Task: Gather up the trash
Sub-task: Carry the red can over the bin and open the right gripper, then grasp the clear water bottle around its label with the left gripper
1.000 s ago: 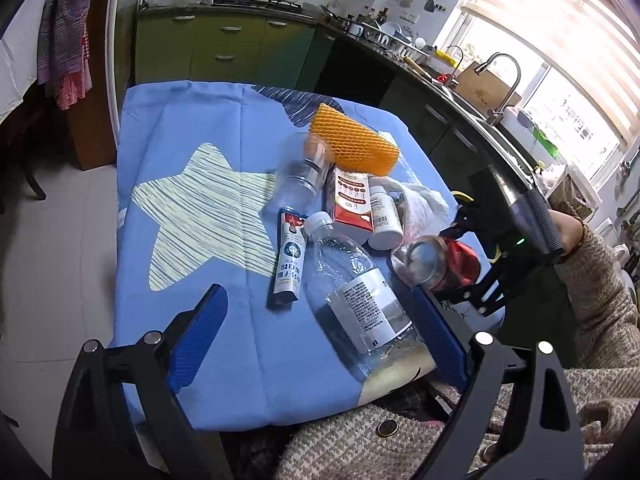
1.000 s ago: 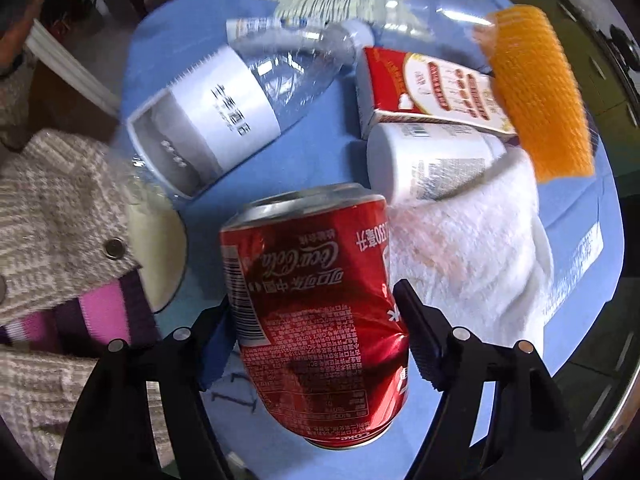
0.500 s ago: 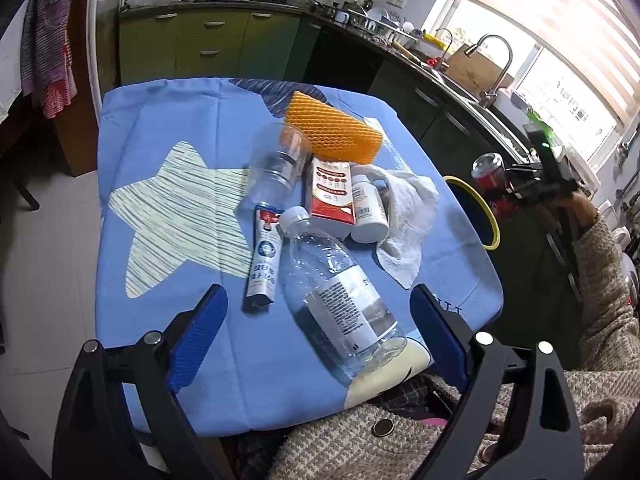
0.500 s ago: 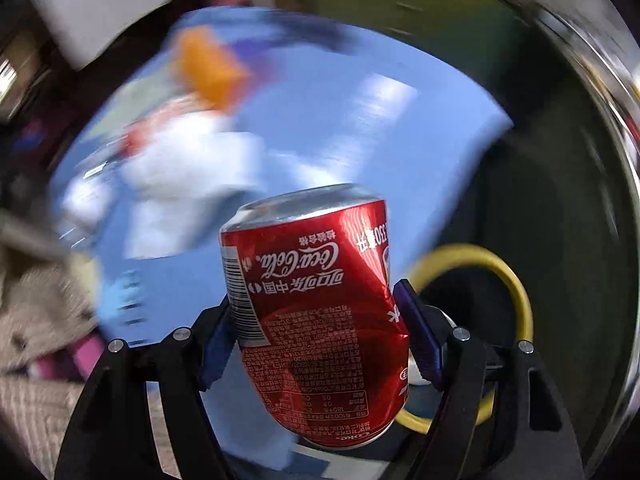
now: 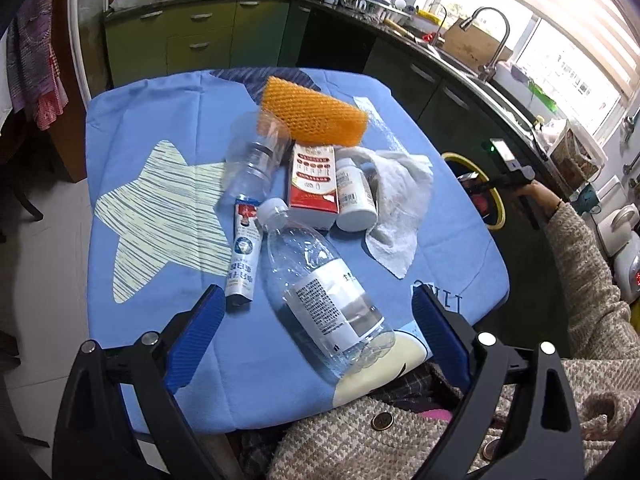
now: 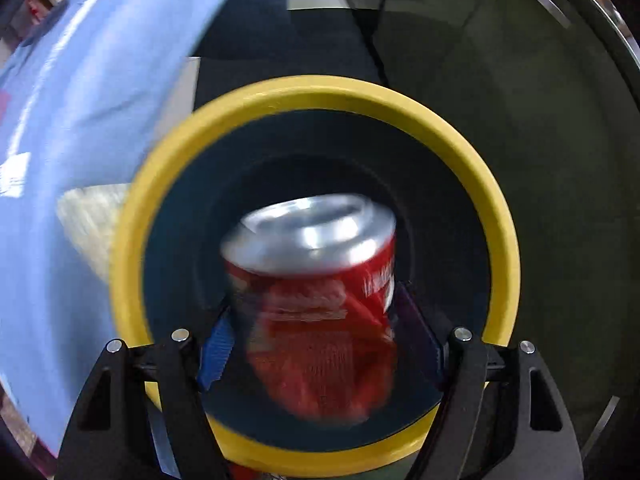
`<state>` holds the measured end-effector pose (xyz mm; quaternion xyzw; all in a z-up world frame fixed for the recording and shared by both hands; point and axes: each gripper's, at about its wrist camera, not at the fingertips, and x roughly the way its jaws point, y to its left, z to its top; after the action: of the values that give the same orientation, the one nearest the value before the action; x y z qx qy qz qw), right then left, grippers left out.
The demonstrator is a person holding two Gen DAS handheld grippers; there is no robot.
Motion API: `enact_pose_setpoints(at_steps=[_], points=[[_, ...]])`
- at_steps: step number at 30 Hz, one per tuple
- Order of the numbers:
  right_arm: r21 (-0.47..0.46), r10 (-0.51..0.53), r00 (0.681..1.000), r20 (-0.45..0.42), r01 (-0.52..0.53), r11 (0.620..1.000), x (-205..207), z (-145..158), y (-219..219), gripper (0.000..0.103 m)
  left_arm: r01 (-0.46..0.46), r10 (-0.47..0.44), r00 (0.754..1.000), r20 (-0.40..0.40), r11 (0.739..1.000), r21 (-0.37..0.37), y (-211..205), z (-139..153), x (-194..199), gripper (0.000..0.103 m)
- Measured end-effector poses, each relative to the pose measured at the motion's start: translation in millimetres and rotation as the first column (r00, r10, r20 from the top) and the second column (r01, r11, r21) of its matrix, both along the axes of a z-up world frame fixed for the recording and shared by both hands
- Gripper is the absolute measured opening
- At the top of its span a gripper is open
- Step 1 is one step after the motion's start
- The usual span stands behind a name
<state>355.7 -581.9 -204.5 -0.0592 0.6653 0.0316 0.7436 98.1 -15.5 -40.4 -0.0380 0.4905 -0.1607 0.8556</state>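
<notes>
My right gripper [image 6: 316, 312] is shut on a dented red cola can [image 6: 316, 312], which looks blurred. It hangs top-down over the mouth of a dark bin with a yellow rim [image 6: 320, 92]. In the left wrist view the same can [image 5: 476, 200] and bin rim [image 5: 498, 208] sit just past the table's right edge. My left gripper [image 5: 316, 296] is open above the near end of a clear water bottle [image 5: 320, 280]. Also on the blue cloth lie a tube [image 5: 242, 256], a red-and-white box [image 5: 314, 178], a white pill bottle [image 5: 354, 196], a white tissue [image 5: 396, 208], an orange foam net [image 5: 316, 116] and a clear crushed bottle [image 5: 252, 160].
The blue star-patterned tablecloth [image 5: 160, 120] covers a small table; its edge [image 6: 80, 120] hangs next to the bin. Green kitchen cabinets [image 5: 200, 36] and a counter with a sink [image 5: 492, 40] run behind and to the right. A person's knitted sleeve [image 5: 580, 272] reaches toward the bin.
My right gripper carried the can off the table to the right and turned it down over the yellow-rimmed bin. The left gripper drifted slightly; the table items stayed put.
</notes>
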Motion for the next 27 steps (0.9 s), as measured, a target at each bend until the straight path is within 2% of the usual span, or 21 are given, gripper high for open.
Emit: enact_pose_setpoints(at_steps=[5, 7, 12, 15, 18, 22, 27], points=[[0.065, -0.046, 0.996, 0.082, 0.040, 0.997, -23.7, 31.3, -7.4, 0.076, 0.007, -0.006, 0.999, -0.047, 1.000, 0.024, -8.4, -7.2, 9.1, 0.090], [0.121, -0.073, 0.988, 0.133, 0.057, 0.991, -47.3, 50.6, -8.0, 0.078, 0.005, -0.003, 0.997, -0.076, 1.000, 0.026, -11.8, -11.9, 13.9, 0.090], [0.233, -0.096, 0.975, 0.200, 0.048, 0.971, -99.5, 79.4, 0.9, 0.081, -0.019, 0.022, 0.977, -0.210, 1.000, 0.015, -19.6, -25.8, 30.4, 0.090], [0.231, -0.076, 0.977, 0.202, 0.028, 0.972, -122.2, 84.2, 9.6, 0.081, -0.022, 0.032, 0.960, -0.278, 0.999, 0.038, -29.8, -32.4, 38.8, 0.090], [0.236, -0.046, 0.977, 0.207, -0.004, 0.972, -142.8, 86.2, 15.1, 0.081, -0.052, 0.067, 0.934, -0.352, 0.997, 0.053, -37.7, -39.0, 48.8, 0.090], [0.251, -0.006, 0.974, 0.227, -0.053, 0.967, -154.6, 94.6, 20.6, 0.081, -0.109, 0.122, 0.886, -0.446, 0.993, 0.055, -42.9, -50.3, 58.3, 0.090], [0.267, 0.034, 0.971, 0.235, -0.098, 0.959, -162.1, 89.8, 36.0, 0.081, -0.175, 0.209, 0.842, -0.498, 0.978, 0.116, -48.8, -62.8, 71.5, 0.083]])
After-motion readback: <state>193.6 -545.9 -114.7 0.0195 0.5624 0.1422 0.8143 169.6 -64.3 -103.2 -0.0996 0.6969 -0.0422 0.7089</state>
